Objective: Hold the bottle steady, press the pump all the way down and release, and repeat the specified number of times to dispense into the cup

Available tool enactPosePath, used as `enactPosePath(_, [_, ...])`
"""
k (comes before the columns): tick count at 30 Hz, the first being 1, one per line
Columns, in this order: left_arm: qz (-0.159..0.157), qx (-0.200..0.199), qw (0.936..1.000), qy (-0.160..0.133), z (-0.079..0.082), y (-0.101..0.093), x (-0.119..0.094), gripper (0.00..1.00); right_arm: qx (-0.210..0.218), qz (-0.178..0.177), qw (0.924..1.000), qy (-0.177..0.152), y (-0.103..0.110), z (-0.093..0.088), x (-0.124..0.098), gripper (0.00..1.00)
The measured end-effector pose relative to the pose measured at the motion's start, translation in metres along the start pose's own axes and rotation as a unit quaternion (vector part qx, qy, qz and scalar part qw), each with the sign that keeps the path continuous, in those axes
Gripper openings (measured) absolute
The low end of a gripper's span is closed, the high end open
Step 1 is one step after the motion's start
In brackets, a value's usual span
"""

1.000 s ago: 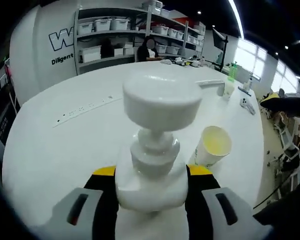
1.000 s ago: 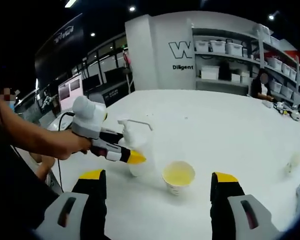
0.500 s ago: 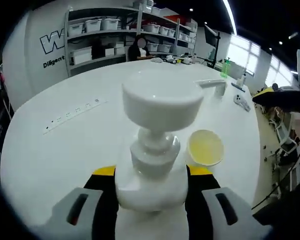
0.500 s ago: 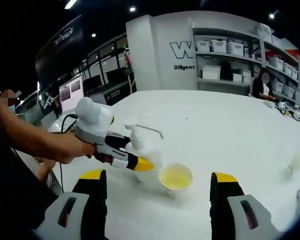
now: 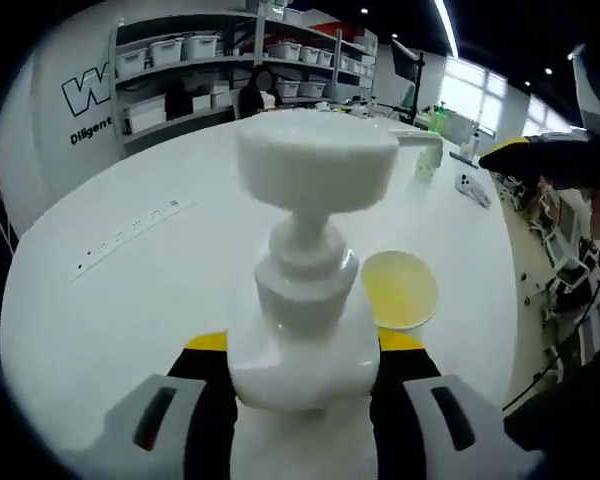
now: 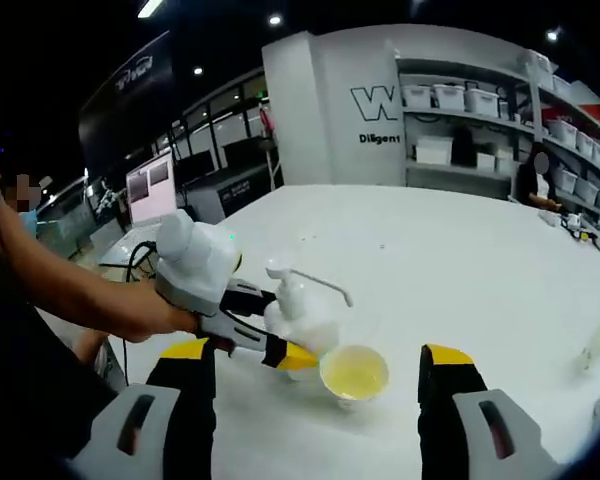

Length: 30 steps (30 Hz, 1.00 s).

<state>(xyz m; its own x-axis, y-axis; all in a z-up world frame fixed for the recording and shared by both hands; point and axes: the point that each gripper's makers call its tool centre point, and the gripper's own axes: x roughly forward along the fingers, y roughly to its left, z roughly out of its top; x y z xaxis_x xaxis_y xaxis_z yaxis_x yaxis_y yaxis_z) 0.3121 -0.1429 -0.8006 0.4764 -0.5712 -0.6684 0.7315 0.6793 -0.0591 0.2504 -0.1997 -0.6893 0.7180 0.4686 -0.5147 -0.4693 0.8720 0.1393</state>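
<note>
A white pump bottle (image 5: 302,300) stands upright between the jaws of my left gripper (image 5: 302,345), which is shut on its body. Its round pump head (image 5: 315,165) is up. A paper cup (image 5: 400,290) holding yellowish liquid stands just right of the bottle. In the right gripper view the left gripper (image 6: 280,352) holds the bottle (image 6: 300,318), with the thin spout (image 6: 325,285) reaching out above the cup (image 6: 353,372). My right gripper (image 6: 315,352) is open and holds nothing, short of the bottle. Its yellow tip (image 5: 520,158) shows at the upper right of the left gripper view.
The round white table (image 5: 130,290) carries a power strip (image 5: 130,235) and small bottles (image 5: 435,150) near its far edge. Shelves with white bins (image 6: 460,120) line the back wall, with a person beside them. A person's arm (image 6: 70,295) holds the left gripper.
The left gripper has carried the bottle closer to the cup, so the spout now reaches over it. The right gripper stays open and has come slightly nearer.
</note>
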Motion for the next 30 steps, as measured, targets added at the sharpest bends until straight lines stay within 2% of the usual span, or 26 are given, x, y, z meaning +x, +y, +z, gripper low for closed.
enactPosePath(7, [-0.006,0.023,0.9997,-0.004,-0.002,-0.006,-0.002,0.48,-0.033,0.018,0.9993,0.008,0.004,0.013,0.006,0.80])
enactPosePath(10, [-0.014,0.007,0.9995,-0.027,0.004,-0.006,-0.008,0.47,-0.046,0.021,0.9987,0.013,0.003,0.017,0.008,0.80])
enactPosePath(12, [-0.016,0.029,0.9989,-0.034,0.008,-0.006,-0.011,0.47,-0.052,0.027,0.9982,0.012,0.003,0.022,0.010,0.78])
enactPosePath(14, [-0.016,0.035,0.9985,-0.039,0.010,-0.006,-0.013,0.46,-0.055,0.033,0.9978,0.013,0.004,0.023,0.010,0.74])
enactPosePath(15, [-0.018,0.036,0.9979,-0.050,0.016,-0.006,-0.017,0.46,-0.073,0.047,0.9961,0.015,0.007,0.028,0.012,0.72])
enactPosePath(18, [-0.016,0.055,0.9965,-0.060,0.022,-0.006,-0.018,0.45,-0.095,0.056,0.9937,0.019,0.010,0.034,0.015,0.69])
enactPosePath(21, [-0.022,0.065,0.9956,-0.063,0.023,-0.005,-0.017,0.45,-0.135,0.072,0.9877,0.035,0.014,0.036,0.021,0.62])
enactPosePath(26, [-0.029,0.071,0.9946,-0.070,0.024,-0.006,-0.017,0.44,-0.150,0.090,0.9834,0.045,0.021,0.041,0.027,0.54])
enactPosePath(30, [-0.034,0.078,0.9938,-0.072,0.025,-0.006,-0.017,0.44,-0.188,0.106,0.9746,0.061,0.026,0.044,0.032,0.42])
